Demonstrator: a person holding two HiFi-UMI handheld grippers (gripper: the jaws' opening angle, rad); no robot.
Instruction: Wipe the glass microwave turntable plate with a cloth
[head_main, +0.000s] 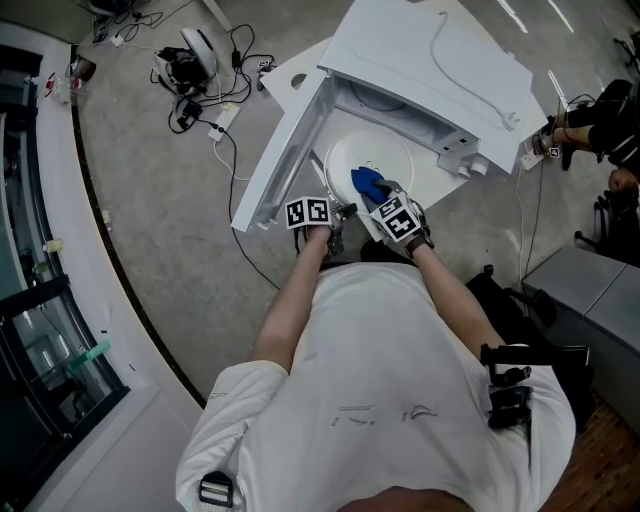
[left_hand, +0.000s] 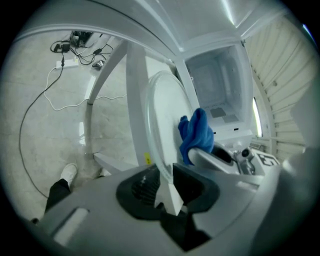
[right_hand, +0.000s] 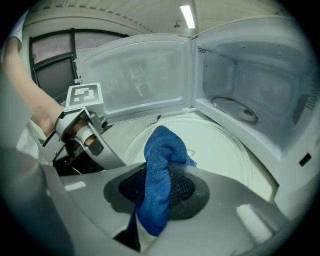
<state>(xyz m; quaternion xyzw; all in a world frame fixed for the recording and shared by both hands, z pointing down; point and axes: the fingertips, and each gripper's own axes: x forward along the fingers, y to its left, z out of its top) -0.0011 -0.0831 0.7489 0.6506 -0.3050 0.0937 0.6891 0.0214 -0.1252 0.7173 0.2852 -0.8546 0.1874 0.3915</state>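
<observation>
We are holding the glass plate (right_hand: 220, 150) outside the microwave (right_hand: 250, 75), in front of its open cavity and beside the swung-open door (right_hand: 135, 75). Out here the whole face is within reach, as it would not be inside the box. The microwave is sitting on the floor (head_main: 170, 250) and we are standing over it. We cannot tell whether the plate's far edge is resting on anything.

The left tool (left_hand: 167, 186) is clenched on the plate's near rim, its jaws pinching the thin glass edge between them. We are judging that this grip is there to steady the plate against the push of wiping. It is taken at the rim so that it is covering as little of the face as possible.

The right tool (right_hand: 157, 192) is grasping the blue cloth (right_hand: 161, 150), which is bunched between its jaws with a wad sticking out past the tips. That free wad is what is meeting the glass, so the hard jaws need not touch it. The cloth is lying against the plate's upper face near the edge closest to us, just beside the left tool.

We are judging the wiping to be under way, though we cannot tell how much of the face is already clean. The risk we are seeing is the plate twisting in its one-edge grip if the cloth is pressing hard far from the left tool.
</observation>
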